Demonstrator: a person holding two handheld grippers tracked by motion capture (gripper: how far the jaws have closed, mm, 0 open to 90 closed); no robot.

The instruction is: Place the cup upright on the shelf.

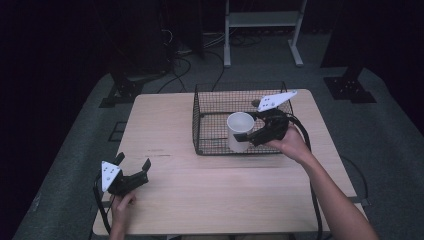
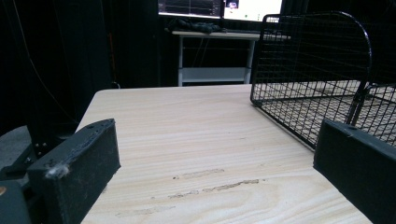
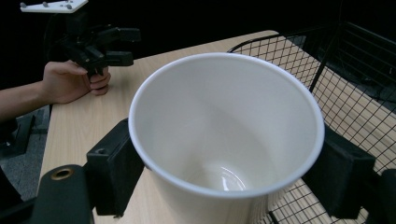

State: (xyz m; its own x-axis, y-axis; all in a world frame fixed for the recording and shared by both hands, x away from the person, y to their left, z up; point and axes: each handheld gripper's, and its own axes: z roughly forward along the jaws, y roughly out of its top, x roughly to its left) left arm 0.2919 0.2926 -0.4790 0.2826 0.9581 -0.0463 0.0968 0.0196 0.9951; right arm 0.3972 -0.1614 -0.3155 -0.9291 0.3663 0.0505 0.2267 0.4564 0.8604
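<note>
A white cup (image 1: 239,131) stands upright and empty, held off the floor of a black wire basket (image 1: 200,125) near its front wall. My right gripper (image 1: 245,137) is shut on it, one jaw on each side of its wall. In the right gripper view the cup (image 3: 224,140) opens toward the camera between the two black pads (image 3: 114,168). My left gripper (image 1: 133,161) rests at the table's front left corner, open, with nothing between its jaws. The left gripper view shows bare wood between the jaws of the left gripper (image 2: 215,154).
The basket (image 2: 303,60) sits on the far middle of the light wooden table (image 1: 210,185). The left hand and the left gripper (image 3: 116,44) show far off in the right gripper view. Stands, cables and a shelf frame (image 1: 262,20) lie on the dark floor beyond.
</note>
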